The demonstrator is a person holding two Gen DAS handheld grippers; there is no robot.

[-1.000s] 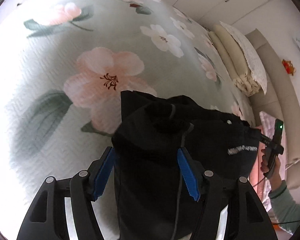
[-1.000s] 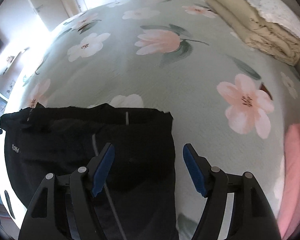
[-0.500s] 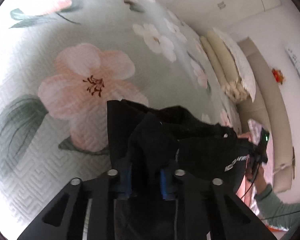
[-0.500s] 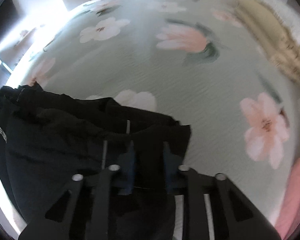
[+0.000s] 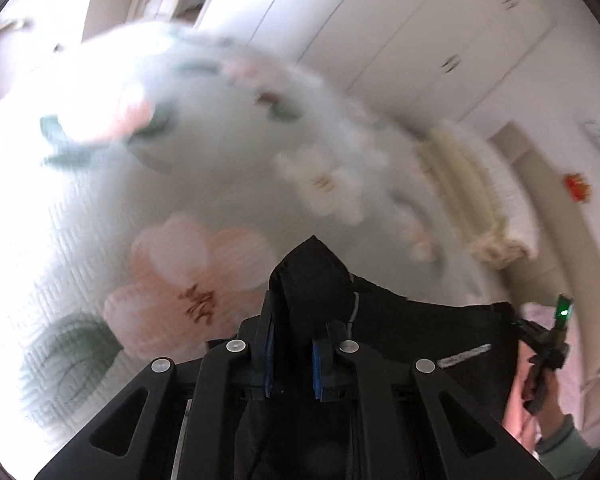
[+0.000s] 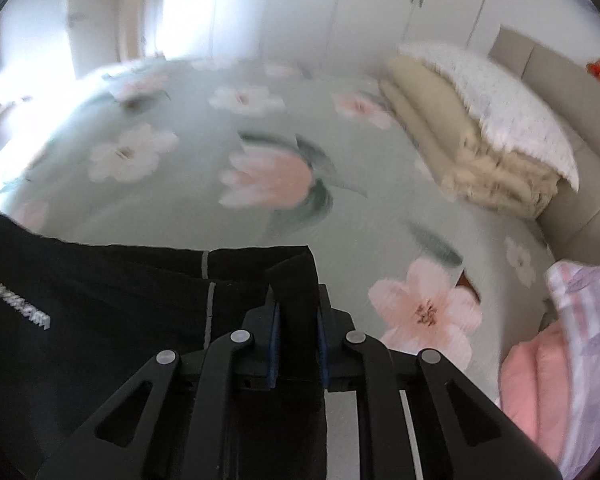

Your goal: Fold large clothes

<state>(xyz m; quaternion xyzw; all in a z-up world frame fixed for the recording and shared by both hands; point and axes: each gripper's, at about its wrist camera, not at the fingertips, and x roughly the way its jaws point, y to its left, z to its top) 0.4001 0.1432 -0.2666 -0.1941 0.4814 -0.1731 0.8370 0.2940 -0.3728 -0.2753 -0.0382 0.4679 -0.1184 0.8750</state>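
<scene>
A black garment (image 5: pixel 412 332) with a grey stripe and a white logo hangs stretched between my two grippers above the floral bed (image 5: pixel 220 184). My left gripper (image 5: pixel 293 336) is shut on a bunched corner of it. My right gripper (image 6: pixel 297 320) is shut on the garment's (image 6: pixel 100 300) other corner. The garment's lower part is hidden below both views. In the left wrist view the right gripper (image 5: pixel 548 344) shows at the far right with a green light, held by a hand.
A stack of folded beige quilts with a white pillow (image 6: pixel 480 140) lies at the head of the bed. Pink and striped folded cloth (image 6: pixel 556 368) lies at the right edge. White wardrobe doors (image 6: pixel 380 4) stand behind the bed.
Both grippers went from open over the garment to shut on it, then lifted it off the bed; the views now tilt up toward the wardrobe.
</scene>
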